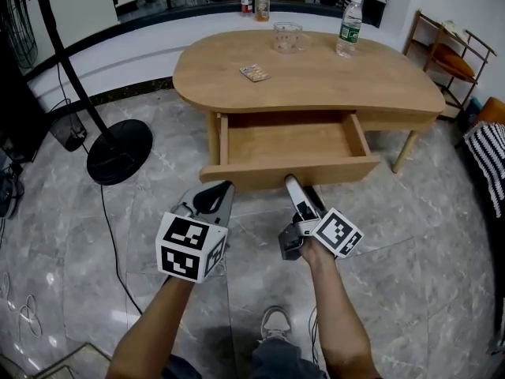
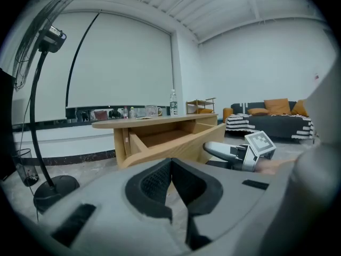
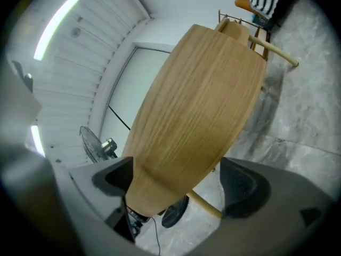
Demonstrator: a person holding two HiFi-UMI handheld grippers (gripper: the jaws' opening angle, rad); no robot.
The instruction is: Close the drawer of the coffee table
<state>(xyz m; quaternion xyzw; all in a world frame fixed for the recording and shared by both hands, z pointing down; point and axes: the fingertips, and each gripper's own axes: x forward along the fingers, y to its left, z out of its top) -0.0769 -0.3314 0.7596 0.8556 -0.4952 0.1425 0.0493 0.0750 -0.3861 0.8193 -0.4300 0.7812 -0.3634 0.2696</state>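
Observation:
The wooden coffee table (image 1: pixel 316 73) has its drawer (image 1: pixel 292 140) pulled far out toward me, and nothing lies inside it. My right gripper (image 1: pixel 293 186) is low on the drawer front (image 1: pixel 292 170), near its middle. In the right gripper view the right gripper (image 3: pixel 178 183) is open and rolled onto its side. The drawer front (image 3: pixel 197 105) fills the space just ahead, and I cannot tell whether it is touched. My left gripper (image 1: pixel 209 200) hangs short of the drawer's left end. Its pads (image 2: pixel 160 183) meet, shut on nothing.
On the tabletop stand a water bottle (image 1: pixel 348 27) and a glass cup (image 1: pixel 288 37), with a blister pack (image 1: pixel 254 73) lying nearer. A standing fan's round base (image 1: pixel 119 151) and cable lie on the floor at left. A wooden rack (image 1: pixel 450 58) and striped cloth (image 1: pixel 489 160) are at right.

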